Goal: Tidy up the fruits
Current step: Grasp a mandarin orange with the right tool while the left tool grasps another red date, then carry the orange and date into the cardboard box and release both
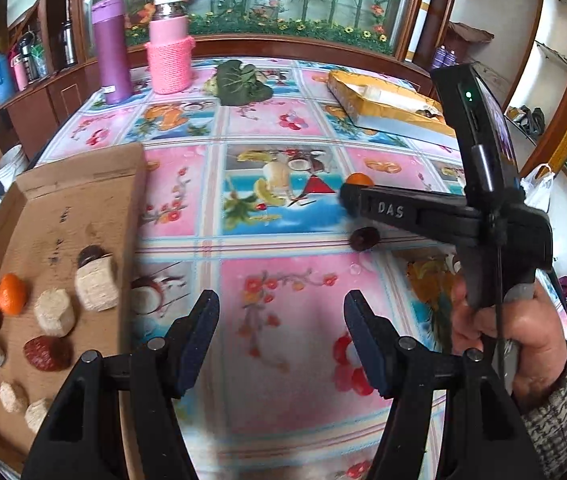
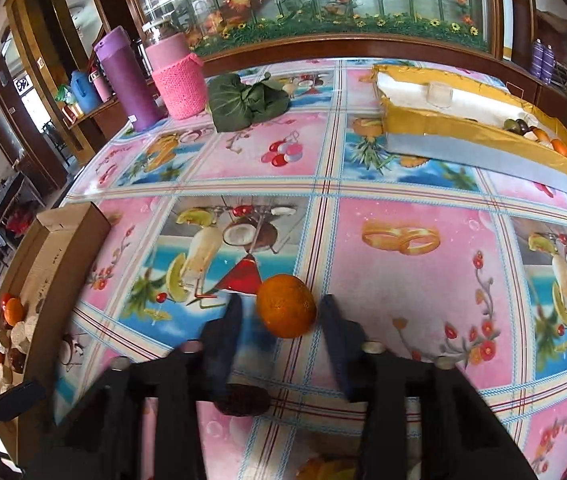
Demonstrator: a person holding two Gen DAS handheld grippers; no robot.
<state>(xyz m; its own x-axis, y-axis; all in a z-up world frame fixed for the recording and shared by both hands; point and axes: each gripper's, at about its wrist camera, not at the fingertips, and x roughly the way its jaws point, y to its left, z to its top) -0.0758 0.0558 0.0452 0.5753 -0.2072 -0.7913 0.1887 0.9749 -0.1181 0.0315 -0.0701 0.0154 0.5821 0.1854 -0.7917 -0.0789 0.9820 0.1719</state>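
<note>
An orange lies on the tablecloth between the open fingers of my right gripper, not clamped. A dark red fruit lies under that gripper, nearer the camera. In the left wrist view the right gripper reaches in from the right, with the orange behind its tip and the dark fruit below it. My left gripper is open and empty above the cloth. A brown cardboard tray at the left holds oranges, red fruits and pale blocks.
A gold box with a few fruits sits at the back right. A purple flask, a pink knitted jar and a green leaf bundle stand at the back. A wooden cabinet lines the far edge.
</note>
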